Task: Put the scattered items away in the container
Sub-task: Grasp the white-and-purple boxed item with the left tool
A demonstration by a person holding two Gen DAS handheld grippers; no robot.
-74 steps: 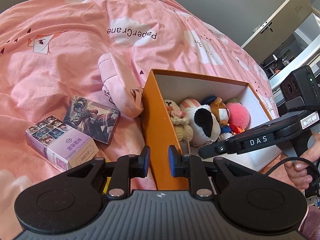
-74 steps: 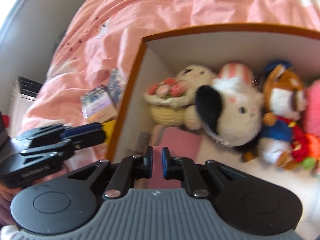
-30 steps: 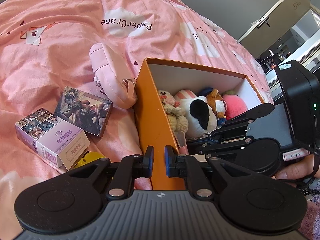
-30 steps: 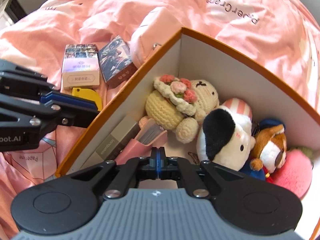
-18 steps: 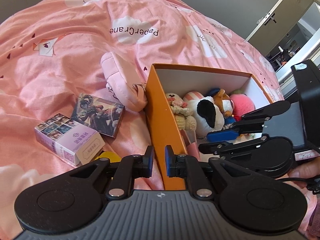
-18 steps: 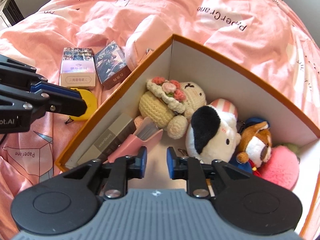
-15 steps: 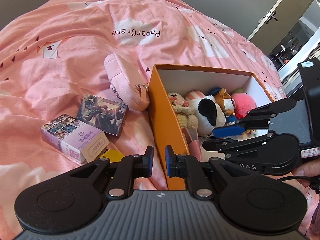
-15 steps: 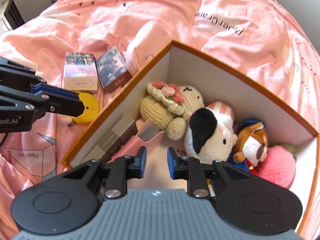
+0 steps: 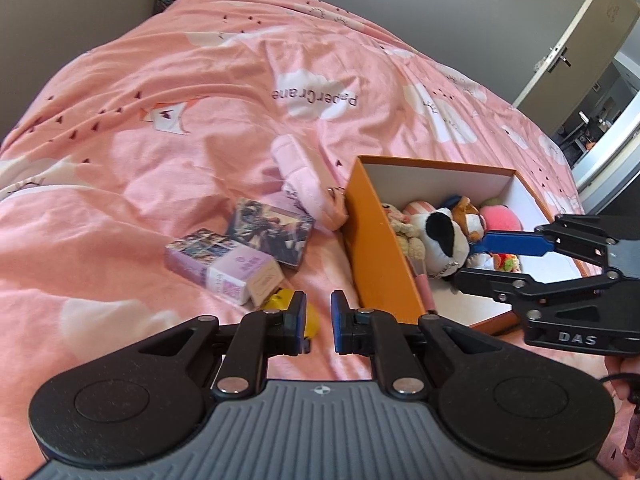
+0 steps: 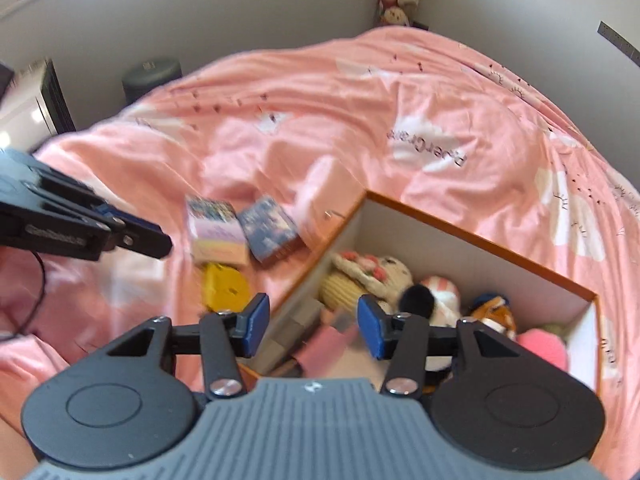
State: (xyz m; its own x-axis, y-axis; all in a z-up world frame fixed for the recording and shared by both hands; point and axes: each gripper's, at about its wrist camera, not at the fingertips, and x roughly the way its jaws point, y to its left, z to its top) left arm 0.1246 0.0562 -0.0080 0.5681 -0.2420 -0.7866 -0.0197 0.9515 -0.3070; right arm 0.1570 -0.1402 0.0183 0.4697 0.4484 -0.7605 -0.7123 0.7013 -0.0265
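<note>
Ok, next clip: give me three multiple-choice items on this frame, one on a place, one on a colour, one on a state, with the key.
1. Where does the yellow item lie?
A. inside the orange box
B. on the bedcover outside the box, by the purple card box
C. between the right gripper's fingers

2. What colour is the outside wall of the box?
A. orange
B. green
C. black

3. How does the right gripper stand?
A. shut on a plush toy
B. shut and empty
C. open and empty

Key: 1 B, the yellow item rests on the bedcover next to the purple card box. 2 A, the left wrist view shows an orange outer wall and a white inside. 3 C, the blue pads stand wide apart with nothing between them.
</note>
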